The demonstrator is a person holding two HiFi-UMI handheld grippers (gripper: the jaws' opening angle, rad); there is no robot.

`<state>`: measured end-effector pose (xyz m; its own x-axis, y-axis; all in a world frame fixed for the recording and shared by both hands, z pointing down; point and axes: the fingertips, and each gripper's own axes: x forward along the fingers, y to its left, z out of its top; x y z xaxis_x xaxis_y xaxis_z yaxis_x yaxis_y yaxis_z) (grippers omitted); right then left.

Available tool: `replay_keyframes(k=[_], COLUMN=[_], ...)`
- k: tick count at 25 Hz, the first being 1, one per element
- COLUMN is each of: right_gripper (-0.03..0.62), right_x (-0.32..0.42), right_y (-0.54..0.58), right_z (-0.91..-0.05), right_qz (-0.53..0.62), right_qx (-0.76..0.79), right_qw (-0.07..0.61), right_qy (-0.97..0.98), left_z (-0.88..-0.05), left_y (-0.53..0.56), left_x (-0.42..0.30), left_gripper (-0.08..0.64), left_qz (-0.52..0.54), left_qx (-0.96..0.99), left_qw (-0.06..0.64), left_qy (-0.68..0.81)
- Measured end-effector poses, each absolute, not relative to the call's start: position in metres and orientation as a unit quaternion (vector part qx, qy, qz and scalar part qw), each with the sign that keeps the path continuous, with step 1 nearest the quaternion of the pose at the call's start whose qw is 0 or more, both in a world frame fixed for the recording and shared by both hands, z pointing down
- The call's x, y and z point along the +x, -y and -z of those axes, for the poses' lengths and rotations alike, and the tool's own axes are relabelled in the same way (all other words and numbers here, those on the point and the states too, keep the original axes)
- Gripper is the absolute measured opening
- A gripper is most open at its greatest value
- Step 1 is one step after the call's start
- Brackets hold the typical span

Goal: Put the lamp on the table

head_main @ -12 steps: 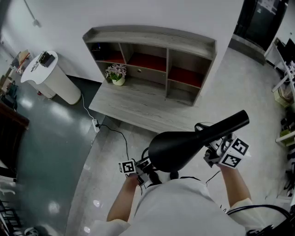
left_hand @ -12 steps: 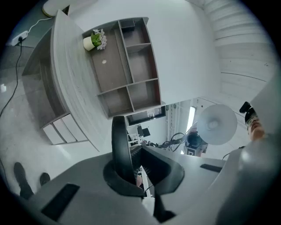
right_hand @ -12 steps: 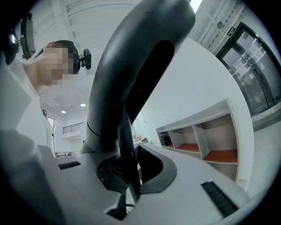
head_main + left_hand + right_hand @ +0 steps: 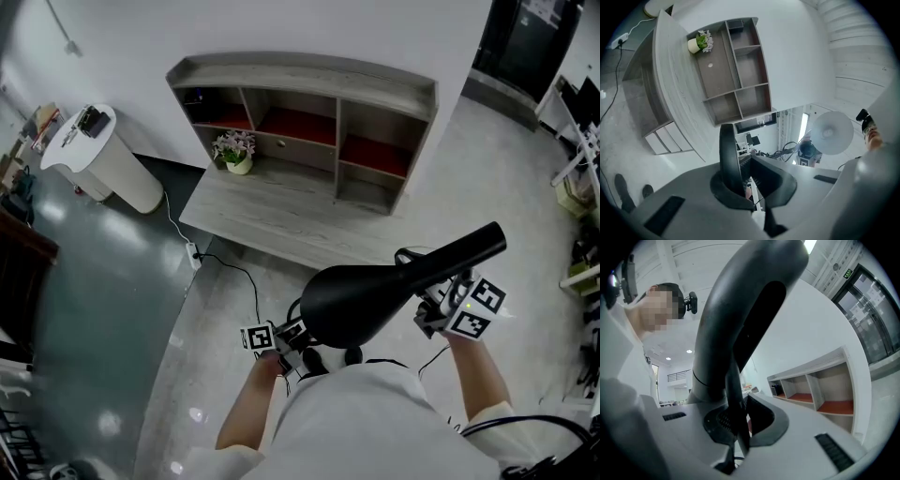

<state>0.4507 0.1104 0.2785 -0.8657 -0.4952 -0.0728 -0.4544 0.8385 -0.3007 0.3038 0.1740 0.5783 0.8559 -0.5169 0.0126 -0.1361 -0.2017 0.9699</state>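
A person holds a black desk lamp, domed with a tubular arm, at waist height, well short of the grey wooden table with shelves. The left gripper pinches its thin rim and the right gripper its arm. Both pinches should stay firm and the lamp level while approaching. Almost nothing has moved since the earlier frame.

A small potted plant, a white cylindrical bin and a power strip with black cable on the floor are noted.
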Motion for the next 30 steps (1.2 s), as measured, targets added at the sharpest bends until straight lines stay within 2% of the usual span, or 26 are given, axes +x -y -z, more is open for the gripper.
replay_keyframes(k=[3, 10, 14, 18, 27, 30], right_gripper=[0.017, 0.017, 0.017, 0.017, 0.017, 0.017], right_x=[0.45, 0.444, 0.435, 0.422, 0.39, 0.377], right_y=[-0.11, -0.107, -0.101, -0.093, -0.081, -0.076], right_z=[-0.278, -0.276, -0.275, -0.273, -0.271, -0.271], right_qz=[0.14, 0.136, 0.132, 0.13, 0.129, 0.127], right_qx=[-0.25, -0.255, -0.259, -0.262, -0.275, -0.278], right_qw=[0.074, 0.075, 0.077, 0.083, 0.099, 0.098], right_qy=[-0.955, -0.954, -0.954, -0.952, -0.948, -0.947], left_z=[-0.575, -0.581, -0.574, -0.578, -0.57, -0.575], left_y=[-0.176, -0.168, -0.164, -0.152, -0.134, -0.126], left_x=[0.306, 0.296, 0.294, 0.279, 0.247, 0.231], left_gripper=[0.009, 0.009, 0.009, 0.009, 0.009, 0.009], left_qz=[0.177, 0.15, 0.182, 0.164, 0.176, 0.159], left_qx=[0.74, 0.768, 0.736, 0.76, 0.755, 0.772], left_qw=[0.615, 0.585, 0.622, 0.595, 0.606, 0.588], left_qy=[0.207, 0.215, 0.197, 0.203, 0.177, 0.184])
